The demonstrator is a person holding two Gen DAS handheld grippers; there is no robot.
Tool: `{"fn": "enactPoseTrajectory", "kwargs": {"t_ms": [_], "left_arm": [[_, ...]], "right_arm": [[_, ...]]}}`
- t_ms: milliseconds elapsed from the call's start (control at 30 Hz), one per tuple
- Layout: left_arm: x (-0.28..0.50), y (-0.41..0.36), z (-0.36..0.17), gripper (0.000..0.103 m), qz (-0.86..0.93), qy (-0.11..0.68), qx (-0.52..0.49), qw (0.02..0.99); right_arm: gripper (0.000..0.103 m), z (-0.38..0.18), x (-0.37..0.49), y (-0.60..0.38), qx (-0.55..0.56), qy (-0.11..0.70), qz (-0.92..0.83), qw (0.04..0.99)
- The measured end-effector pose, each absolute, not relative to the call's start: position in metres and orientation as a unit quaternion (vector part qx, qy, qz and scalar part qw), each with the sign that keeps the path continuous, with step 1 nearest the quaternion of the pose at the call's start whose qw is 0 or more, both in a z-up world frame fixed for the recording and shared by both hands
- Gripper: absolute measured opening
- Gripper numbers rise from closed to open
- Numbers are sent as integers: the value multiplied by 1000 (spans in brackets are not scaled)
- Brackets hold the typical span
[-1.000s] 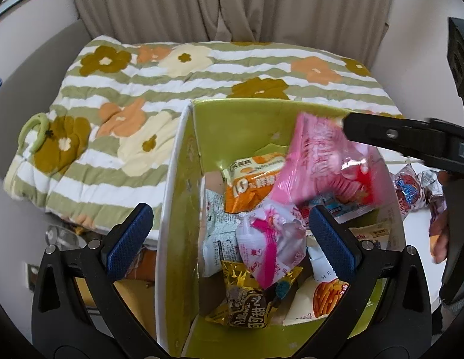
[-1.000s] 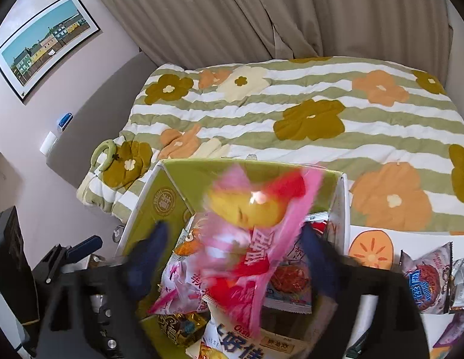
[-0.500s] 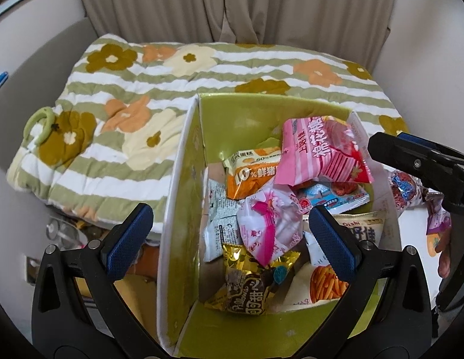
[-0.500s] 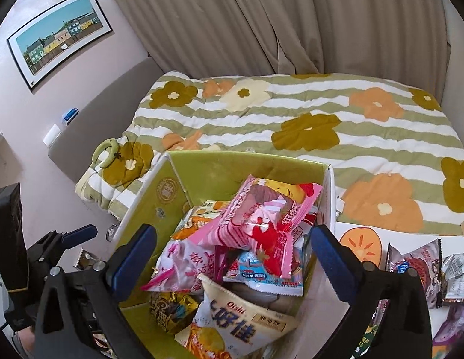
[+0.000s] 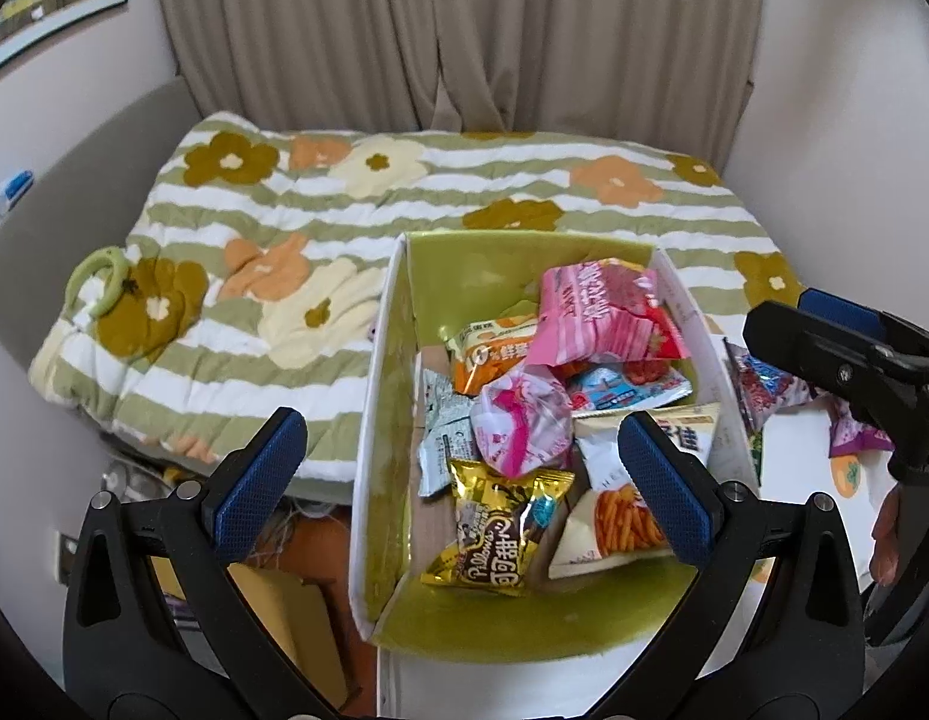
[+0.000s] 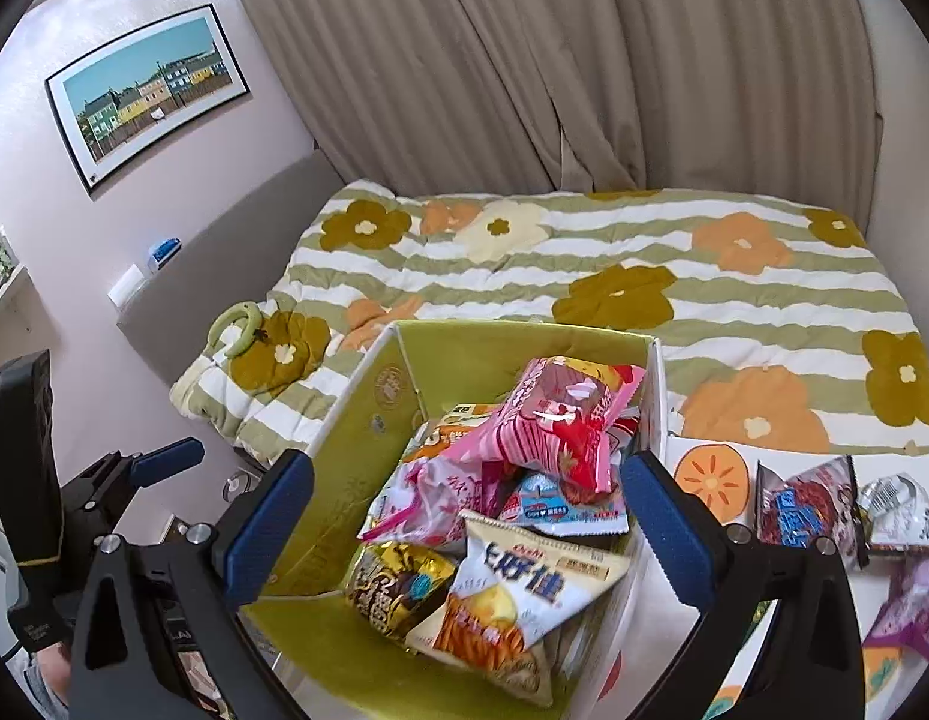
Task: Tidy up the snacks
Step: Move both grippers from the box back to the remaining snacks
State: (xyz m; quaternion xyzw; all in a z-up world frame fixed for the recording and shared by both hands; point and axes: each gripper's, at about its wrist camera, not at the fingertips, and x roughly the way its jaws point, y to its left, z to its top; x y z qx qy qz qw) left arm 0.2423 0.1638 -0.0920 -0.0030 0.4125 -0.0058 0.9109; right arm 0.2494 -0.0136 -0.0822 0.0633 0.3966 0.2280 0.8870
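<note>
A green-lined cardboard box holds several snack packets. A pink and red bag lies on top at the far side. A gold packet and a white chips bag lie nearer. My left gripper is open and empty over the box's left wall. My right gripper is open and empty above the box; it also shows in the left wrist view at the right.
More snack packets lie on the white table with orange prints, right of the box. A bed with a striped flower quilt stands behind. Curtains hang at the back.
The right gripper opened and let go of the pink and red bag, which now lies on the pile in the box. The right gripper has drawn back to the right.
</note>
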Motion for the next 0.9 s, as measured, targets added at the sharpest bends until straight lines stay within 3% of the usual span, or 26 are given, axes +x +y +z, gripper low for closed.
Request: {"fn": "enactPoseTrajectory", "kwargs": {"t_ms": [500,900], "left_arm": [[213,77,-71,103,-126,381,22,915],[250,-41,-90,103,-155,418,11,895]], "right_arm": [[103,-51,157,-101,75,357,103,925],[103,-51,162,-232,82,369,22,926]]}}
